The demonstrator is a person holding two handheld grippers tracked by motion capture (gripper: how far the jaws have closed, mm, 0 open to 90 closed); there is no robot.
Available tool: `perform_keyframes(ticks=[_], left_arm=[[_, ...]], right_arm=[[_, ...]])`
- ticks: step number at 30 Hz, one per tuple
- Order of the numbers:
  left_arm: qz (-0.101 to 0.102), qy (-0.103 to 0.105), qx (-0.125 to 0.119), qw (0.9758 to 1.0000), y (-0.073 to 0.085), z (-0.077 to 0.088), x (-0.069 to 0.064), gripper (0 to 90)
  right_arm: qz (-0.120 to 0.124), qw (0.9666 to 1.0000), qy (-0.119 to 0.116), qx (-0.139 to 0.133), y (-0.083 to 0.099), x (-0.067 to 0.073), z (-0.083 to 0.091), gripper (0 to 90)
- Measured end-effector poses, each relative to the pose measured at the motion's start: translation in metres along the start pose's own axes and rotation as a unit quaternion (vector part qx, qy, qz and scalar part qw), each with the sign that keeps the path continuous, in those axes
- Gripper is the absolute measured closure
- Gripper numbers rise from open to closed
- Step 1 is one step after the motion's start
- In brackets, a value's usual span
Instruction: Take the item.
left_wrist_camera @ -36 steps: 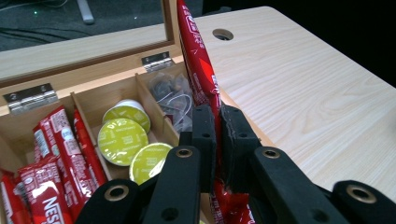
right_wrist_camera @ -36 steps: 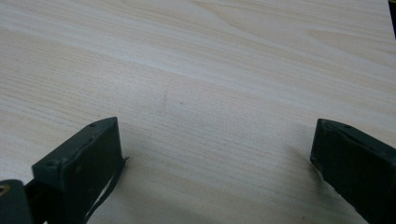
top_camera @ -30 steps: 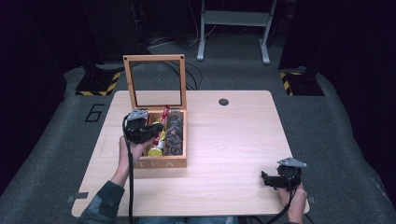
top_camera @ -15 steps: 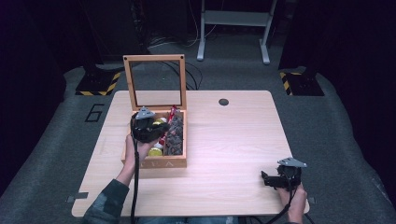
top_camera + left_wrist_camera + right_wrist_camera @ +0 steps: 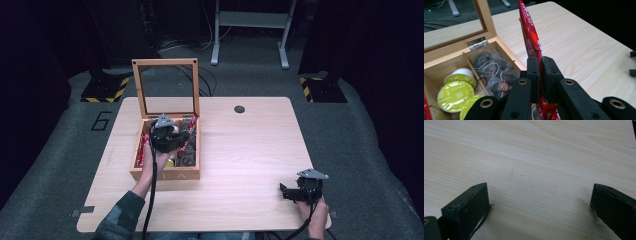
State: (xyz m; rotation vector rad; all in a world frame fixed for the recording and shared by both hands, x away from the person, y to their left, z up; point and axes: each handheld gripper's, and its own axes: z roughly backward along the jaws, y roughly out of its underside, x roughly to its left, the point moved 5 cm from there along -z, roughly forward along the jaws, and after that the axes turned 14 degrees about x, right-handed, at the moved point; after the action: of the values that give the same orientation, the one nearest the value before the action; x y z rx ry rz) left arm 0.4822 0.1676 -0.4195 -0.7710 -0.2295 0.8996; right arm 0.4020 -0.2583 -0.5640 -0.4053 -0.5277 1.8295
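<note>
A wooden box [image 5: 165,175] stands at the table's left with its glass-paned lid [image 5: 165,87] upright. My left gripper [image 5: 181,137] hovers over the box, shut on a long red sachet [image 5: 530,35]. The sachet rises from between the jaws and points past the box's right wall [image 5: 189,134]. Below the left gripper [image 5: 540,62] lie green capsules [image 5: 454,93] and dark tea bags [image 5: 491,67] in separate compartments. More red sachets [image 5: 142,150] fill the left compartment. My right gripper [image 5: 284,192] rests low near the table's front right corner, open over bare wood [image 5: 541,195].
A black round grommet [image 5: 239,109] sits near the table's far edge. Light wood stretches between the box and the right gripper. Dark floor surrounds the table, with a metal stand's legs [image 5: 250,55] behind it.
My left gripper has shifted to the right over the box with the red sachet in its jaws. The right gripper has stayed put.
</note>
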Motion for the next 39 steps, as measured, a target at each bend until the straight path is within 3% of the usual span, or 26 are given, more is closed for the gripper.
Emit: perform_keyframes(ticks=[27, 39], left_arm=[[-0.027, 0.022, 0.018, 0.9992, -0.015, -0.034, -0.034, 84.5], [-0.031, 0.03, 0.031, 0.9986, -0.017, -0.051, -0.046, 84.5]], right_arm=[[-0.001, 1.0, -0.002, 0.002, 0.0, 0.0, 0.0, 1.8], [0.0, 1.0, -0.002, 0.002, 0.0, 0.0, 0.0, 2.0]])
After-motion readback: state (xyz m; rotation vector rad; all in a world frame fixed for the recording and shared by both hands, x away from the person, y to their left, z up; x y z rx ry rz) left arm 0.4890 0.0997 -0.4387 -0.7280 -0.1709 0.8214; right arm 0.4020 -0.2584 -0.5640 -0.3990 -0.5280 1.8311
